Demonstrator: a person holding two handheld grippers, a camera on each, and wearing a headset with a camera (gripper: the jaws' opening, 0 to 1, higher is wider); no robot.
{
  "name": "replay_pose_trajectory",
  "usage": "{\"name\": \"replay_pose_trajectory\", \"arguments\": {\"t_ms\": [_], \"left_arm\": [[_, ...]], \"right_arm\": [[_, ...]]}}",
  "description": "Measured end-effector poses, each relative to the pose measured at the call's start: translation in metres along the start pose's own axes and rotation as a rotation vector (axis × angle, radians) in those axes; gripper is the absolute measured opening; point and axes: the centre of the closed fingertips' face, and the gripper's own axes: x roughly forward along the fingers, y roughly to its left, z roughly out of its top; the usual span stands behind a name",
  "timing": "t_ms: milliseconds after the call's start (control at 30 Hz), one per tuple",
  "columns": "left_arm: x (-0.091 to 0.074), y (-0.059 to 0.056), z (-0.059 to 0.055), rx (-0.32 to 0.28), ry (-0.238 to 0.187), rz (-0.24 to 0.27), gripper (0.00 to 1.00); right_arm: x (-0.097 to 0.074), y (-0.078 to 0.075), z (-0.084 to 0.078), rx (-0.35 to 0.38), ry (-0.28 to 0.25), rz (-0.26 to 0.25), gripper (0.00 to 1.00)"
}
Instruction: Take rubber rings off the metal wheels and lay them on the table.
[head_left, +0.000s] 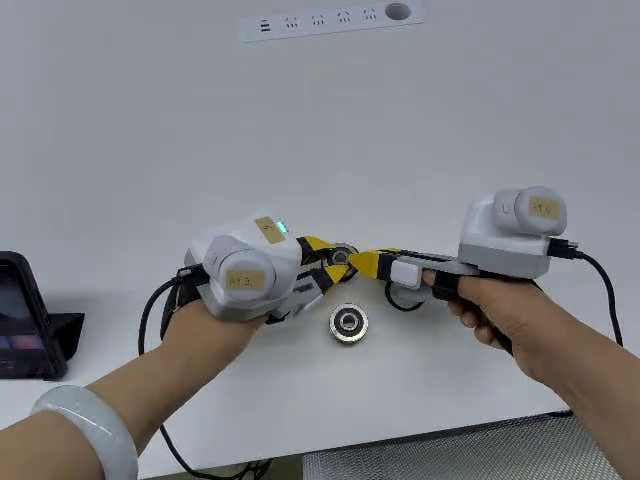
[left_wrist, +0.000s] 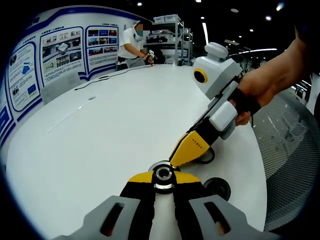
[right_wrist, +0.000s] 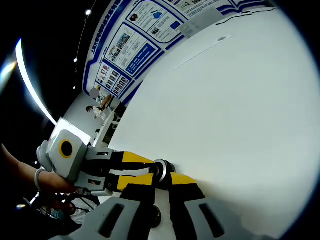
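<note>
- A person is standing at a white bench (head_left: 430, 370), holding a gripper in each hand, with the two sets of tongs meeting just above the middle of it.
- The left tongs (head_left: 322, 260) are pinching a small metal wheel (head_left: 341, 256) between their yellow tips and holding it up off the bench.
- The right tongs (head_left: 368, 262) are reaching in from the opposite side, their yellow tips drawn close together and touching the rim of that wheel. I cannot tell whether they are pinching anything.
- In the left gripper view, the wheel is sitting between the left tongs' tips with its shiny hub facing the camera.
- A second metal wheel (head_left: 348, 322) is lying flat on the bench, just below the raised one and apart from both tongs.
- A thin black rubber ring (head_left: 402, 300) is lying on the bench under the right gripper, just beside the second wheel.
- A dark tablet (head_left: 20, 315) is leaning on its stand at the bench's left edge.
- A white power strip (head_left: 330, 18) is lying at the far side.
- The person is wearing a pale bracelet (head_left: 85, 425) on the left wrist.
</note>
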Motion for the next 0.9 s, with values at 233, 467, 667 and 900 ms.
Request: {"name": "replay_pose_trajectory", "arguments": {"t_ms": [233,467,667,900], "left_arm": [[-0.0001,0.0004,-0.0005,-0.001,0.0,0.001,0.14],[-0.0004,0.0002,-0.0004,-0.002,0.0,0.001,0.14],[-0.0005,0.0001,-0.0004,-0.001,0.0,-0.001,0.14],[-0.0006,0.0,-0.0002,-0.001,0.001,0.0,0.14]], "right_arm": [[-0.0008,0.0018,-0.0047,-0.006,0.015,-0.011,0.07],[-0.0031,0.0033,-0.0023,-0.021,0.009,-0.013,0.02],[-0.0026,0.0037,-0.0019,-0.029,0.01,-0.015,0.02],[-0.002,0.0068,-0.0016,-0.037,0.008,-0.009,0.02]]}}
